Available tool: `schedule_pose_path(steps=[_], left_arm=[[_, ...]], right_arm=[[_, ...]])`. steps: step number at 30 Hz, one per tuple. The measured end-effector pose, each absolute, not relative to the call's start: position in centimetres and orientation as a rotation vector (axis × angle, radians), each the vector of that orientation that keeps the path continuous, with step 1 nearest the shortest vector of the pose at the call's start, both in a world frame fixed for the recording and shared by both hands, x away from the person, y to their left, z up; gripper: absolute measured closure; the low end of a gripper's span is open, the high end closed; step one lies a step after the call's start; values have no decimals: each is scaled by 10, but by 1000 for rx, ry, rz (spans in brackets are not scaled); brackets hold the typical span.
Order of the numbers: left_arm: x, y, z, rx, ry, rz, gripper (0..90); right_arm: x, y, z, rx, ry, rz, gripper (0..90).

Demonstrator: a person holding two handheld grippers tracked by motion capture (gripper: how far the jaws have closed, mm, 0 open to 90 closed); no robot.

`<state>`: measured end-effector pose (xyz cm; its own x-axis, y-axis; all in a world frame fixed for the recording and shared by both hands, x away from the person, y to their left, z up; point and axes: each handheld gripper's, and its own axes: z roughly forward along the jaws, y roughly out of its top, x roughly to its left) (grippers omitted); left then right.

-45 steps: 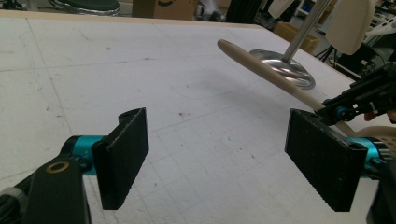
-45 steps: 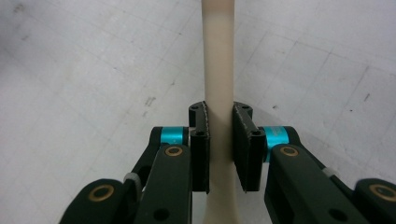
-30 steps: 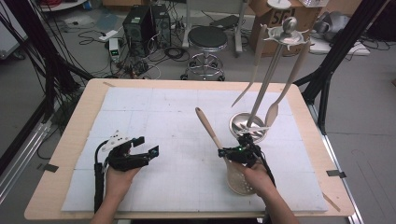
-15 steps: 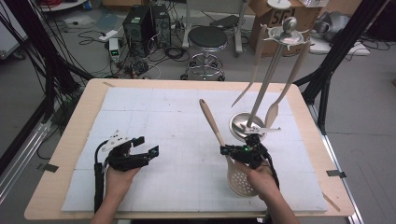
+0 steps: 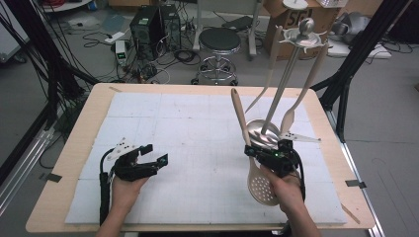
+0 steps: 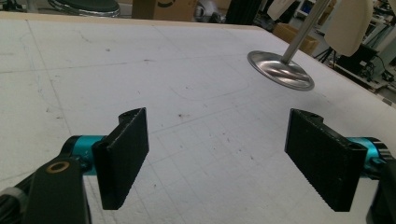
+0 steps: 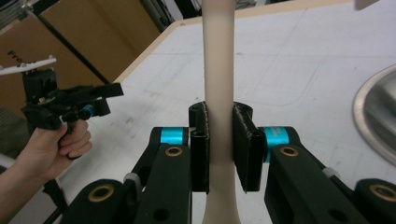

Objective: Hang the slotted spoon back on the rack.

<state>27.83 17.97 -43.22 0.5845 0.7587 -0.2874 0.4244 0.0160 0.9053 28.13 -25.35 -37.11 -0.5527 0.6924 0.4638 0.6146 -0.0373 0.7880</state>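
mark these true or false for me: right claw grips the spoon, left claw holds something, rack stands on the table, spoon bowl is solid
1. The right claw is shut on the handle of the beige slotted spoon. True.
2. The left claw holds a utensil. False: its jaws stand wide apart with nothing between them.
3. The silver metal utensil rack stands on the white-covered wooden table. True.
4. The spoon's bowl is solid. False: it is perforated with small holes.
5. Beige utensils hang from the rack. True.
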Motion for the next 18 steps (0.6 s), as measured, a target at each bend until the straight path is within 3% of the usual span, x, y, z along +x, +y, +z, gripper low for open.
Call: schedule_pose_path(steps=[18], left_arm=[[278, 179, -432, 1616, 1011, 344, 224]], right_arm=[[267, -287, -356, 1360, 1944, 1727, 790]])
